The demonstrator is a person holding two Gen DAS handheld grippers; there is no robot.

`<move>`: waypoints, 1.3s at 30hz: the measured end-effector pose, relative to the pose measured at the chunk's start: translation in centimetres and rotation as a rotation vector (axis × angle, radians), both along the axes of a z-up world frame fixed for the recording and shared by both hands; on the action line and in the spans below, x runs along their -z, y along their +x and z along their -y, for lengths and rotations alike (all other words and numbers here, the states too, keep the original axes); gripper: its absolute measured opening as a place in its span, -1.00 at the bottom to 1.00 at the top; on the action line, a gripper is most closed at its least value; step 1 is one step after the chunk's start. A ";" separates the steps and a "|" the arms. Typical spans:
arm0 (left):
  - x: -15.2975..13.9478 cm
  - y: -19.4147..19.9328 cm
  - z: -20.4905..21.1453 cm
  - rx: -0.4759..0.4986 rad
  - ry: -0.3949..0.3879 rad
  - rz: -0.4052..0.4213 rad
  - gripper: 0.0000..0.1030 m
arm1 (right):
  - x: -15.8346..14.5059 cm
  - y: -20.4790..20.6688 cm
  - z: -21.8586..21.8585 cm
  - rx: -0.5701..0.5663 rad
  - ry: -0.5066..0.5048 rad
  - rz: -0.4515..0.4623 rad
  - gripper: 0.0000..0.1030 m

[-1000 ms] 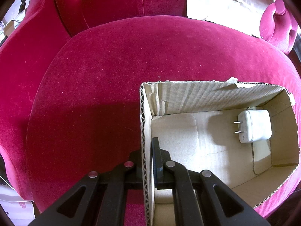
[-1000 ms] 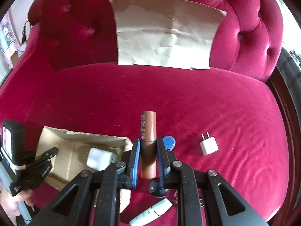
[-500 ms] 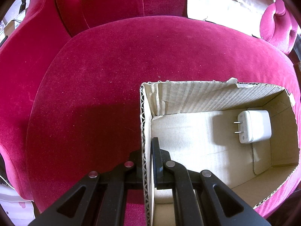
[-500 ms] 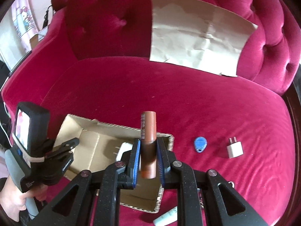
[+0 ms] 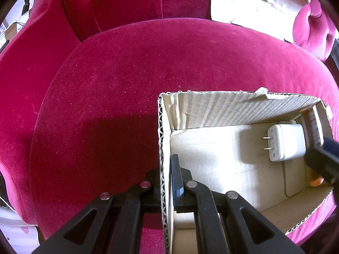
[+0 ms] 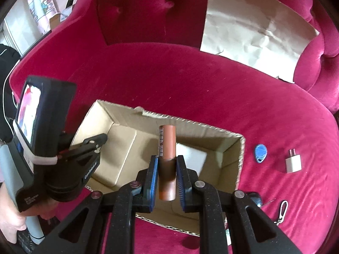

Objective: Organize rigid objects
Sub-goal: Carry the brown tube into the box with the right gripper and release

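Observation:
My right gripper (image 6: 167,169) is shut on a brown tube (image 6: 167,146) and holds it upright above the open cardboard box (image 6: 125,131). A white charger (image 5: 284,141) lies on the box floor; it also shows in the right wrist view (image 6: 193,155) behind the tube. My left gripper (image 5: 167,177) is shut on the box's near wall (image 5: 162,148); it also shows in the right wrist view (image 6: 93,146) at the box's left. The right gripper's finger (image 5: 324,158) enters the left wrist view at the box's right end.
The box sits on a red velvet sofa seat (image 5: 127,74). A blue key fob (image 6: 260,152), a small white plug (image 6: 293,163) and a key clip (image 6: 280,211) lie on the seat right of the box. Brown paper (image 6: 254,27) leans on the backrest.
My right gripper has carried the brown tube leftward from the seat to above the box. My left gripper and the box have stayed still.

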State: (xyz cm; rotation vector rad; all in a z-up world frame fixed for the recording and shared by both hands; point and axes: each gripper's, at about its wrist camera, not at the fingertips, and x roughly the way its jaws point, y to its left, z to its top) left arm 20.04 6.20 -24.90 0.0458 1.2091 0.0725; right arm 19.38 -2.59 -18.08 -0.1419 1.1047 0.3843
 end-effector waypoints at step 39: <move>0.0 0.0 0.1 -0.001 0.001 0.004 -0.91 | 1.7 0.9 -0.3 0.010 -0.079 0.041 0.94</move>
